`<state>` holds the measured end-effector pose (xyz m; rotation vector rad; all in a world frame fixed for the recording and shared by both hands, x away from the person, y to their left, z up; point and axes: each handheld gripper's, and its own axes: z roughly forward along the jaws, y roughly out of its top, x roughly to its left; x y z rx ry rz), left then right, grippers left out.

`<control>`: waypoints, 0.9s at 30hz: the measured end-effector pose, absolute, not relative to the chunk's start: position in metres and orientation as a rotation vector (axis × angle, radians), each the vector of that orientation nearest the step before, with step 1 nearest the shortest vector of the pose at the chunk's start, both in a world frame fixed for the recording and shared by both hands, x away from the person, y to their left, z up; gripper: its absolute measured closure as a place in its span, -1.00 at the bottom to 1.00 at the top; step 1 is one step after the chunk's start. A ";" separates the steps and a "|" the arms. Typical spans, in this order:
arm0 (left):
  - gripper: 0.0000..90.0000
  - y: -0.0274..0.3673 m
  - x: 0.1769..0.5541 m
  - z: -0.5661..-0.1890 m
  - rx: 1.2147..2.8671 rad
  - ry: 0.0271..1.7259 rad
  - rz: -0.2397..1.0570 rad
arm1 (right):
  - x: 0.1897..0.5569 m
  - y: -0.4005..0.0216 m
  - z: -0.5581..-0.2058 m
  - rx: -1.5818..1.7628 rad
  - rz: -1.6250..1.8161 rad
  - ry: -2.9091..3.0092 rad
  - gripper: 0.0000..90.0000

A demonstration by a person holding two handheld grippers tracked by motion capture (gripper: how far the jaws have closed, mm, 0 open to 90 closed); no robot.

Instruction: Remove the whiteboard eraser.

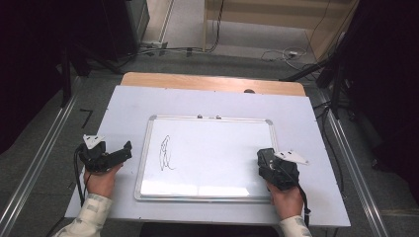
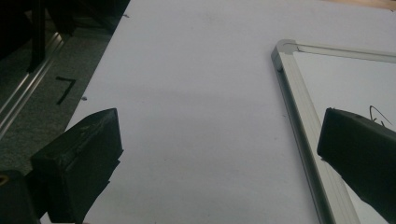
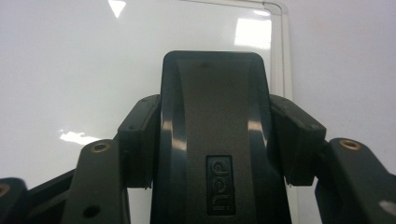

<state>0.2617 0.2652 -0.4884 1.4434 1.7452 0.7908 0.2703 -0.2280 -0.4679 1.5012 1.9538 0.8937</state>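
A framed whiteboard [image 1: 207,148] lies flat on the white table, with a black scribble [image 1: 166,154] near its left side. My right gripper [image 1: 266,159] rests at the board's right edge, shut on a black eraser [image 3: 215,135] that carries a "deli" mark; both jaws press its sides over the board surface [image 3: 70,70]. My left gripper [image 1: 124,150] sits on the table just left of the board, jaws wide apart with nothing between them. Its view shows the board's top-left frame corner [image 2: 285,49] and a bit of the scribble [image 2: 376,114].
The white tabletop [image 1: 128,113] extends around the board, with a wooden strip [image 1: 212,81] along its far edge. Metal rails [image 1: 39,158] run along both sides of the table. Cables [image 1: 281,53] lie on the floor beyond.
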 end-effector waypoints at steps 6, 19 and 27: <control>-0.99 0.267 0.262 -0.488 1.441 1.750 0.789 | 0.275 -0.218 -0.464 1.480 0.923 1.976 -0.14; -0.99 0.266 0.262 -0.489 1.442 1.749 0.793 | 0.280 -0.207 -0.457 1.440 0.961 1.993 -0.14; -0.99 0.266 0.262 -0.489 1.444 1.749 0.795 | 0.282 -0.201 -0.457 1.423 0.966 2.009 -0.14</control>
